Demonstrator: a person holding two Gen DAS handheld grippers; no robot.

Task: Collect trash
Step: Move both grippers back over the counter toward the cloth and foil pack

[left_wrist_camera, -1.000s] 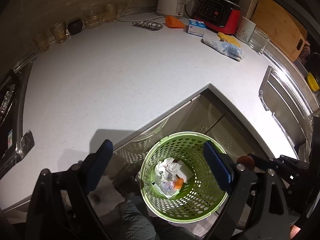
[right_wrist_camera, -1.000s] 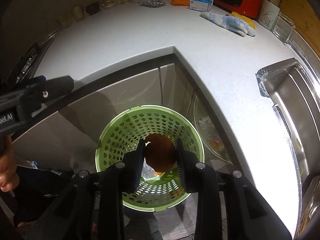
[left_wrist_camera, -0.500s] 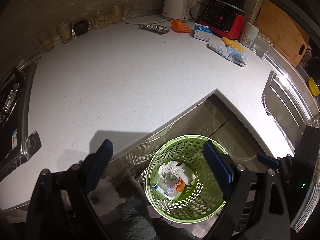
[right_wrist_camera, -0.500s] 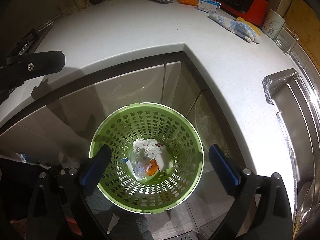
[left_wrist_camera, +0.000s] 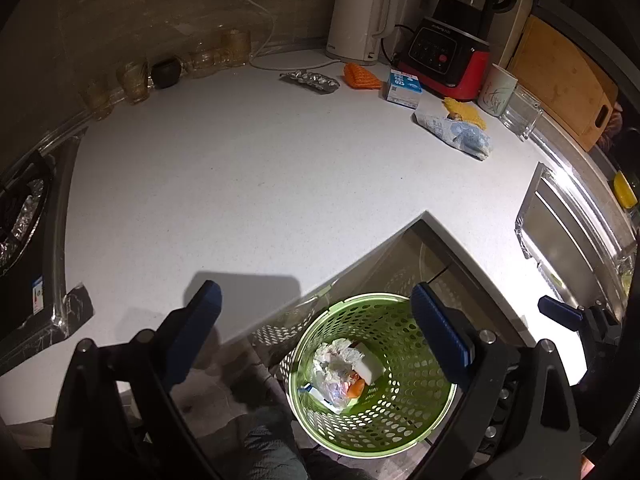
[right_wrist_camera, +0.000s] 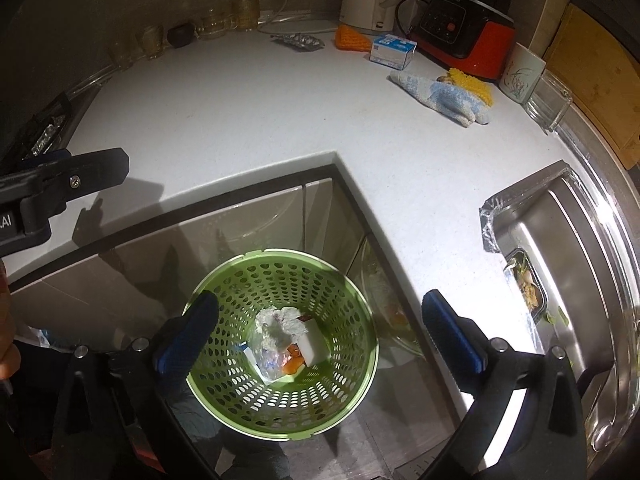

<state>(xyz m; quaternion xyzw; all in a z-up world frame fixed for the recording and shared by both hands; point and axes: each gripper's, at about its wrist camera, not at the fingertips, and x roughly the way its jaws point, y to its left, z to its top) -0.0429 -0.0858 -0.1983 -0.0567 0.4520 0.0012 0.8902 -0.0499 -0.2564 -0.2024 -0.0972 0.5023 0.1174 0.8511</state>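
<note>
A green perforated basket (left_wrist_camera: 412,396) (right_wrist_camera: 324,392) stands on the floor in the counter's inner corner. It holds crumpled white paper (left_wrist_camera: 336,358) (right_wrist_camera: 280,322), a white block and an orange scrap. My left gripper (left_wrist_camera: 314,300) is open and empty above the counter edge and the basket. My right gripper (right_wrist_camera: 319,304) hangs over the basket; its jaws are opening, almost fully wide, with nothing between them. On the white counter lie a foil blister pack (left_wrist_camera: 310,80), an orange piece (left_wrist_camera: 360,76), a small blue-and-white carton (left_wrist_camera: 404,88) and a crumpled blue-white cloth (left_wrist_camera: 456,132).
A white kettle (left_wrist_camera: 360,20), a red blender base (left_wrist_camera: 444,60), a mug (left_wrist_camera: 498,90) and a wooden board (left_wrist_camera: 560,76) line the back wall. Glass jars (left_wrist_camera: 132,76) stand at back left. A steel sink (right_wrist_camera: 568,264) lies at the right, a hob (left_wrist_camera: 20,208) at the left.
The brown lump held in my right gripper a second ago is gone from its jaws, which have spread wide. Both grippers have risen a little above the basket.
</note>
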